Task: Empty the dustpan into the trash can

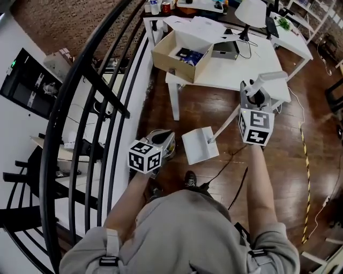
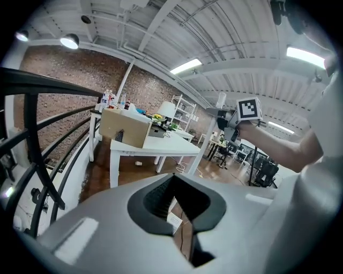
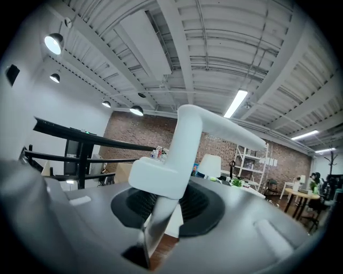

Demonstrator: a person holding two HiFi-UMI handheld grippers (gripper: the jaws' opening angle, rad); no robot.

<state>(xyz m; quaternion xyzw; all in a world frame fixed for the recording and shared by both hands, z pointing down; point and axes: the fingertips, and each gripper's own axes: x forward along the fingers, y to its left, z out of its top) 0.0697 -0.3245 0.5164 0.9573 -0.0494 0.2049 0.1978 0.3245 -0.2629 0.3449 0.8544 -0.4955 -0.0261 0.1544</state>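
Note:
A white long-handled dustpan (image 1: 199, 145) hangs low over the wooden floor, in front of my feet. Its handle (image 1: 228, 122) slants up to the right into my right gripper (image 1: 258, 95). In the right gripper view that gripper (image 3: 161, 206) is shut on the white handle (image 3: 185, 144), whose bent top sticks out above the jaws. My left gripper (image 1: 163, 140) hovers just left of the pan, beside the railing. Its jaws (image 2: 179, 211) stand slightly apart with only floor showing between them. No trash can shows in any view.
A black curved stair railing (image 1: 80, 107) runs along the left. Ahead stands a white table (image 1: 230, 69) bearing an open cardboard box (image 1: 182, 53), a laptop (image 1: 225, 51) and a lamp (image 1: 251, 13). Cables (image 1: 306, 176) trail over the floor at the right.

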